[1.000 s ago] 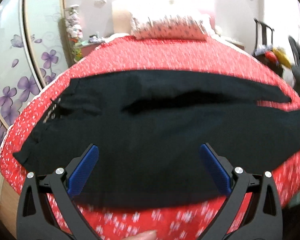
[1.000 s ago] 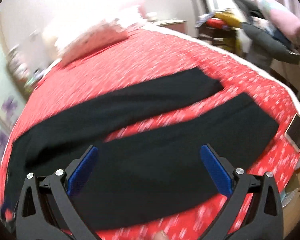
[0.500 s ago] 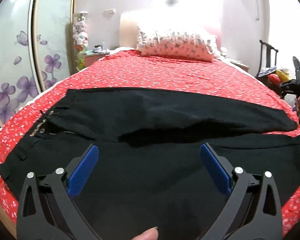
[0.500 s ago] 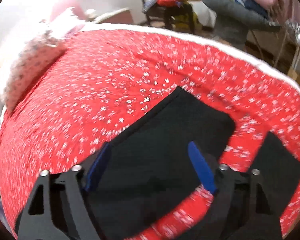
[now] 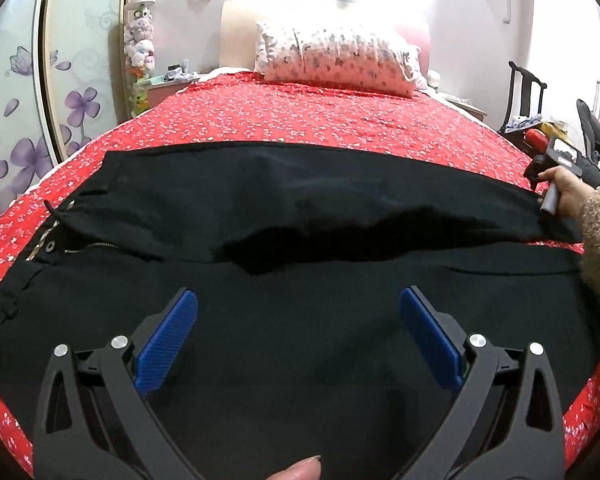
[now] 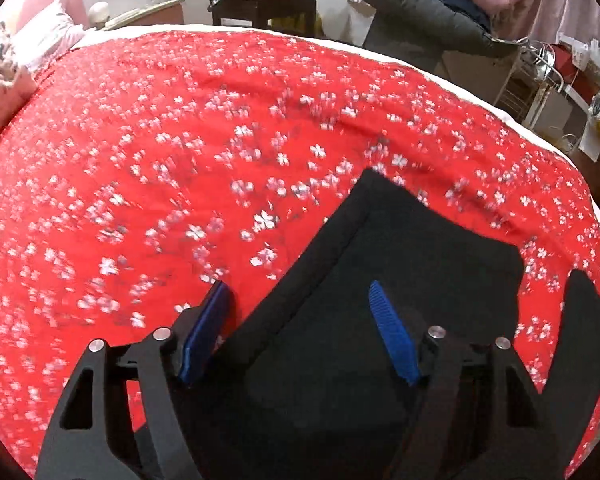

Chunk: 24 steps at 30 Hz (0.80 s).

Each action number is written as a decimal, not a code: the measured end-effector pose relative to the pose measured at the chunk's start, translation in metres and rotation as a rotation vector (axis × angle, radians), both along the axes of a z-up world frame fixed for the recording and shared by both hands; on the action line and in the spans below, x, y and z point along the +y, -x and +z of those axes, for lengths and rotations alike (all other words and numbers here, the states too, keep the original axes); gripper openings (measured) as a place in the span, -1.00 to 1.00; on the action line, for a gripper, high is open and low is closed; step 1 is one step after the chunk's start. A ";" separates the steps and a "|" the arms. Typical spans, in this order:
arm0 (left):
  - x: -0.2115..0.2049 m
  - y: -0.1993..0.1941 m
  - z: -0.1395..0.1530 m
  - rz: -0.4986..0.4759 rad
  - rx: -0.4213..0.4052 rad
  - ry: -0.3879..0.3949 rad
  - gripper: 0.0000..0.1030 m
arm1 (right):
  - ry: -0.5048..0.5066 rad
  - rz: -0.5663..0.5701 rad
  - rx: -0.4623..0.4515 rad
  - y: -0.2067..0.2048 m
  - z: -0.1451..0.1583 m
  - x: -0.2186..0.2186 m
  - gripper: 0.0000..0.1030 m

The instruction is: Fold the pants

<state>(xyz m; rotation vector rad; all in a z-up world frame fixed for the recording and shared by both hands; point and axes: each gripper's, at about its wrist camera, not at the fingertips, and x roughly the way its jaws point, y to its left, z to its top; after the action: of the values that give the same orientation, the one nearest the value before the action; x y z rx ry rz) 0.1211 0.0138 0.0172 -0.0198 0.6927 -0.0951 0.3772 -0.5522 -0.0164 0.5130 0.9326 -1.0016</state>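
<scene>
In the left wrist view we see at the far left a wardrobe door [image 5: 24,92] with purple flowers, and beside it a column of soft toys [image 5: 140,46]. The black pants [image 5: 284,216] lie flat across the bed with the red flowered bedspread [image 5: 300,116], the waist with its open zipper at the left side and the legs going to the right. The far leg lies close along the near one, with a dark fold between them. Our left gripper [image 5: 298,320] hangs over the near leg with its blue pads wide apart, and it holds nothing. Behind, a flowered pillow [image 5: 336,62] rests at the head of the bed. At the right edge our right hand [image 5: 568,196] holds its tool at the cuff of the far leg.

In the right wrist view the pillow is at the left, then the bedspread. The right gripper [image 6: 302,316] has its fingers partly apart, one pad [image 6: 204,336] over the red cover beside the hem edge and the other over the black cloth; the pads do not clamp the cloth. Behind the bed stand a dark chair [image 6: 260,0] and a grey jacket [image 6: 416,12]
</scene>
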 end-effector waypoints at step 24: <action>0.050 -0.005 -0.005 0.045 0.093 0.408 0.97 | -0.388 0.161 -0.748 0.180 0.060 -0.022 -0.85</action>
<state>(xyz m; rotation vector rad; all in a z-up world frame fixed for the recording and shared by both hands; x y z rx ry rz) 0.1264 0.0636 0.0126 -0.4328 0.7560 -0.1919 0.1976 -0.5743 0.0437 1.0335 0.4719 -0.4103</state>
